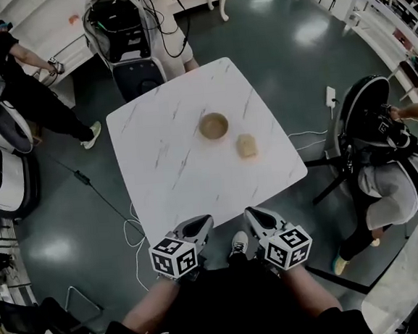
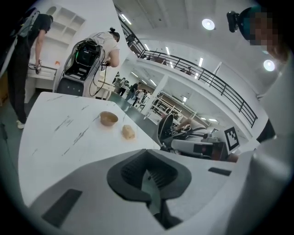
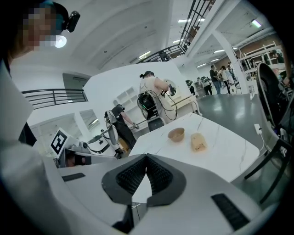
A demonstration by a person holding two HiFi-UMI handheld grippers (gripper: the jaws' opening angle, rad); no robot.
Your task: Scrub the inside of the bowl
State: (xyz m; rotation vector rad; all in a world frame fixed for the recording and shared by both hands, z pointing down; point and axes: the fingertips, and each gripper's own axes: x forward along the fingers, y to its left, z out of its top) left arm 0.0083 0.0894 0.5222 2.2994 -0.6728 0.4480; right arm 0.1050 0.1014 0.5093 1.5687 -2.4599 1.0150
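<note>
No scrubbing has been started. The bowl (image 1: 213,126) is seen at the middle of the surface (image 1: 167,175), a bit to the far side, and it is not touched by anything. A small tan block, likely a sponge (image 1: 247,145), is laid just to the right of the bowl and a bit nearer. It is too small for this to be told for sure.

The left hand-held gripper (image 1: 198,227) and the right hand-held gripper (image 1: 259,220) are held at the near edge, well apart from the bowl. Both are shut tight and nothing is held in them.

All of the job is left, it seems: the sponge must be picked up, the bowl kept in place, and the inside rubbed.

The surface is white with thin grey lines, and only those two things are set on it. A dark, shiny floor with loose cables is seen around it. Other people with gear are seen at the far left and the right, and white shelves are placed along the walls.
</note>
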